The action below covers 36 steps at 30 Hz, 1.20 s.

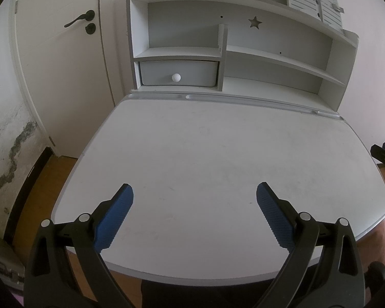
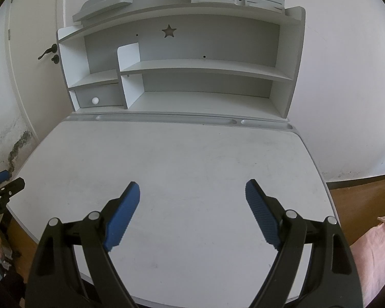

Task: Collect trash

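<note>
Blue ribbed pads line both black plastic arms of the left tongs (image 1: 195, 192), which stand spread wide over the near edge of the bench (image 1: 218, 141) with nothing between them. The right tongs (image 2: 192, 188) have the same blue serrated pads on black arms, also spread wide and empty, over the same near edge. The bench top is a matt white slab with rounded corners and a grey rim, lightly scuffed. At the far edge of the bench runs a grey moulded groove (image 2: 166, 122). Behind the bench rises a white-and-grey shelf unit (image 2: 205, 69) with a star-shaped cutout (image 2: 169, 31) and a small drawer with a round white knob (image 2: 95, 100). No trash can be seen on the bench.
</note>
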Each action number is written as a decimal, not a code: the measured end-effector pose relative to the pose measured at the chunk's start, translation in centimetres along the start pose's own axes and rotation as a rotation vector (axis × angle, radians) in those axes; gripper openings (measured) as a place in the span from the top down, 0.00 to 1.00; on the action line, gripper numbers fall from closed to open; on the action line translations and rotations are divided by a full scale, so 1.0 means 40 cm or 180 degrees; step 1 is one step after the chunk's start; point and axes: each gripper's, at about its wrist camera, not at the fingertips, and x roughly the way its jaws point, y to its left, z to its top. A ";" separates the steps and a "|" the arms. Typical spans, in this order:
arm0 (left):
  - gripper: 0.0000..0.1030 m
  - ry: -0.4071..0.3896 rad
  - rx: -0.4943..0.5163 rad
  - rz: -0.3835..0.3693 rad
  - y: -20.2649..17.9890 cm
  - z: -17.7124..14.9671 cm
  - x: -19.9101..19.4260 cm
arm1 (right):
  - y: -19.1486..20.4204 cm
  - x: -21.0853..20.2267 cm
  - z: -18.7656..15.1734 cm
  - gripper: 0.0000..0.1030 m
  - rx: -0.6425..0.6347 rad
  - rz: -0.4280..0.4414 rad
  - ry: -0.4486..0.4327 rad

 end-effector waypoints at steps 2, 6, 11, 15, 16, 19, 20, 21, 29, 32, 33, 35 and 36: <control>0.09 -0.0001 -0.0012 -0.0001 0.001 0.001 -0.001 | -0.002 0.000 -0.001 0.21 -0.0007 0.0010 0.0001; 0.09 -0.0001 -0.0006 -0.0013 -0.002 0.004 0.003 | -0.003 -0.001 -0.002 0.21 -0.0013 0.0009 0.0004; 0.09 0.0000 0.0013 -0.0014 -0.007 0.001 0.002 | -0.003 -0.003 -0.004 0.21 -0.0025 0.0006 0.0002; 0.09 0.0001 0.0004 -0.0002 -0.009 -0.005 -0.003 | -0.007 -0.004 -0.006 0.21 -0.0032 0.0006 0.0000; 0.09 0.0001 0.0005 -0.0004 -0.009 -0.005 -0.003 | -0.007 -0.005 -0.006 0.21 -0.0034 0.0003 -0.0001; 0.09 0.0003 0.0011 0.0000 -0.011 -0.004 -0.002 | -0.010 -0.007 -0.006 0.21 -0.0030 0.0001 0.0000; 0.09 0.0002 0.0013 -0.0003 -0.010 -0.003 -0.001 | -0.010 -0.007 -0.006 0.21 -0.0032 0.0005 -0.0002; 0.09 0.0003 0.0015 -0.0004 -0.010 -0.003 -0.001 | -0.011 -0.007 -0.006 0.21 -0.0032 0.0005 -0.0001; 0.09 0.0010 0.0014 -0.0003 -0.011 -0.004 -0.001 | -0.011 -0.007 -0.005 0.21 -0.0037 0.0005 0.0009; 0.09 0.0013 0.0023 -0.0007 -0.010 -0.003 0.001 | -0.011 -0.006 -0.005 0.21 -0.0037 0.0004 0.0009; 0.09 0.0012 0.0020 -0.0007 -0.010 -0.004 0.001 | -0.012 -0.007 -0.005 0.21 -0.0036 0.0003 0.0009; 0.09 0.0013 0.0023 -0.0006 -0.010 -0.003 0.002 | -0.012 -0.007 -0.005 0.21 -0.0038 0.0007 0.0011; 0.09 0.0016 0.0019 -0.0002 -0.009 -0.004 0.001 | -0.012 -0.007 -0.005 0.21 -0.0038 0.0008 0.0016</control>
